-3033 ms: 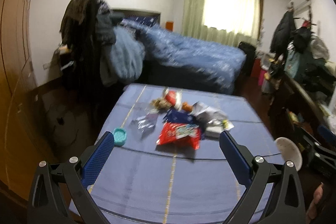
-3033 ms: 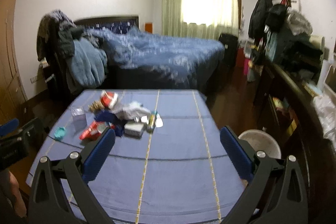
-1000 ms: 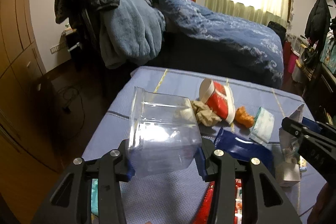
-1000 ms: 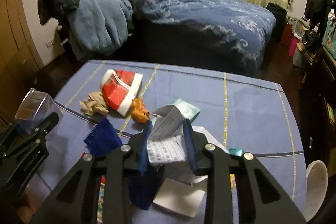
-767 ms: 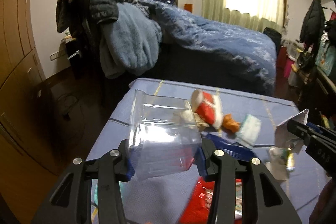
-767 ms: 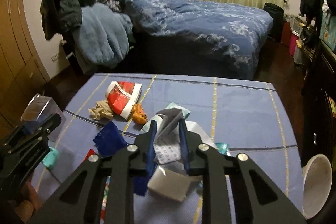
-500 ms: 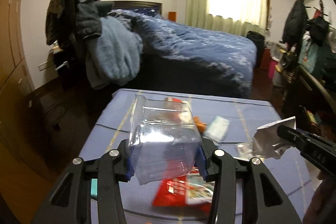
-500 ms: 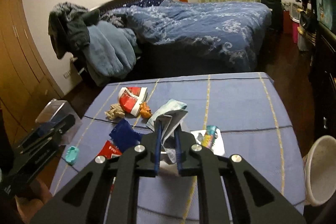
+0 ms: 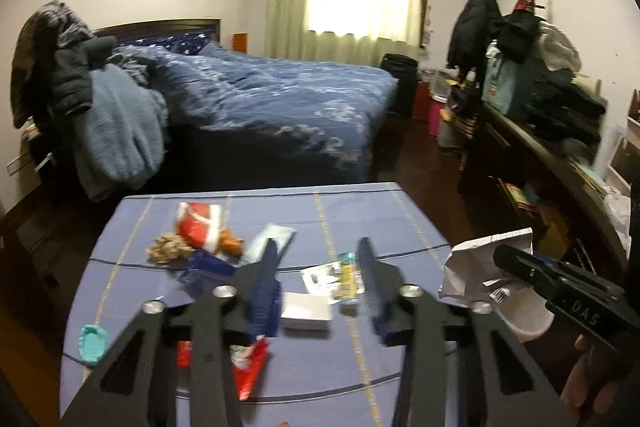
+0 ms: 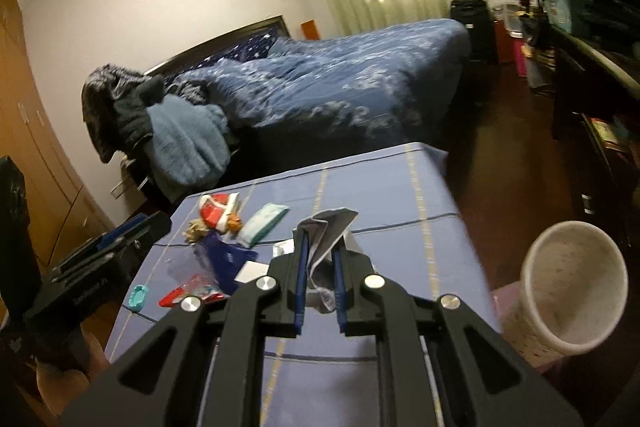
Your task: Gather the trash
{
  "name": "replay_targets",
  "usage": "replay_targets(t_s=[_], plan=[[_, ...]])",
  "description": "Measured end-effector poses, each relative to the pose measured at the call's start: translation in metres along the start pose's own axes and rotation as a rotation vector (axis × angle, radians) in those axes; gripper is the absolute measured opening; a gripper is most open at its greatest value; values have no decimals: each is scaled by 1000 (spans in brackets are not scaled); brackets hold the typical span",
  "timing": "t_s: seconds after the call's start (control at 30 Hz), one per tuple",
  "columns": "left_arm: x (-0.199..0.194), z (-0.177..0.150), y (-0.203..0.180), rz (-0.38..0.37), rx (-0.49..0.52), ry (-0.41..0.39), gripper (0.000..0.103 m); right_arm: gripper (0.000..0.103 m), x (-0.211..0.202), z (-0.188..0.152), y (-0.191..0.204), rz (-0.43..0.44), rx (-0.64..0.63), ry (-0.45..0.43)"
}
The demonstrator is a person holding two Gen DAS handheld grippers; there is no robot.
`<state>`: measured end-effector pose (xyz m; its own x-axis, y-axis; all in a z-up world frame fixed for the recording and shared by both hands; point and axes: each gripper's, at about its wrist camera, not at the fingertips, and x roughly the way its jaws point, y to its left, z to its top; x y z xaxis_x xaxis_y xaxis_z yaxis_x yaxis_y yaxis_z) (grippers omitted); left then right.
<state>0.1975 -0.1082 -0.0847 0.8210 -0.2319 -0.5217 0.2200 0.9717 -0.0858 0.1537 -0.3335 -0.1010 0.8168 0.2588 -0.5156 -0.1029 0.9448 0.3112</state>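
Right gripper [image 10: 318, 281]: jaws narrow, pinching a crumpled paper scrap [image 10: 326, 233]. The paper sticks up past the fingertips and hangs a bit below them too. In the left wrist view the same scrap [image 9: 478, 269] shows bunched at the tip of the right tool, held off the table [image 9: 400, 215].

Left gripper [image 9: 316, 279]: jaws part open, nothing between the pads. Frame is motion-blurred, so I'd not swear to the exact gap.

White bin [image 10: 572, 283] sits right of the right fingers, off the table's edge, mouth tilted toward the camera. Looks like the drop target.

Remaining litter, relative to the left fingers:
- white card [image 9: 306, 311] between them, near the left finger
- small printed wrappers [image 9: 344, 277] just ahead, between the tips
- dark blue foil [image 9: 204, 269] and red snack bag [image 9: 250, 363] to the left and below
- red-white cup [image 9: 198, 223], brown tissue wad [image 9: 168, 251], pale green packet [image 9: 270, 241] further ahead-left
- teal dish [image 9: 93, 341] far left; may not be trash

Handling: the paper is light and soft, crushes rather than slips, so a narrow pinch is enough. It may cling to the pads on release; open wide over the bin mouth. Flat card is the awkward one: stiff, thin, lies flush on cloth. Take it by an edge or slide it to the table rim. Foil bags: slick, grab a crease or bunched corner.
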Motion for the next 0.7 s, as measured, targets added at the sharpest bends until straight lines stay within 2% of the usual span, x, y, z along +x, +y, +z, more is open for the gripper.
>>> replay_targets(t_s=[0.1,0.17,0.2,0.27,0.37,0.53,0.6,0.7], plan=[[-8,0,4,-2,0,-7,36,13,-13,-6,-14,-14,8,-9],[-14,-3,19,42,3,3,43,13,-17,-10,-19,-13,9,-6],[-18,-8,29,68,-3,9,66,13,-18,-12,-20,-6,10,-3],[-26,-22,50,127,-14,13,89,13,-18,-15,-17,8,9,3],[-27,-44,70,180,1,57,89,13,-14,-21,-11,45,11,15],[2,-62,72,153,24,166,93,13,-3,-25,7,84,-4,44],[12,-65,65,166,54,166,95,13,0,-27,14,88,-15,52],[30,-60,65,255,106,137,96,13,1,-28,20,91,-23,59]])
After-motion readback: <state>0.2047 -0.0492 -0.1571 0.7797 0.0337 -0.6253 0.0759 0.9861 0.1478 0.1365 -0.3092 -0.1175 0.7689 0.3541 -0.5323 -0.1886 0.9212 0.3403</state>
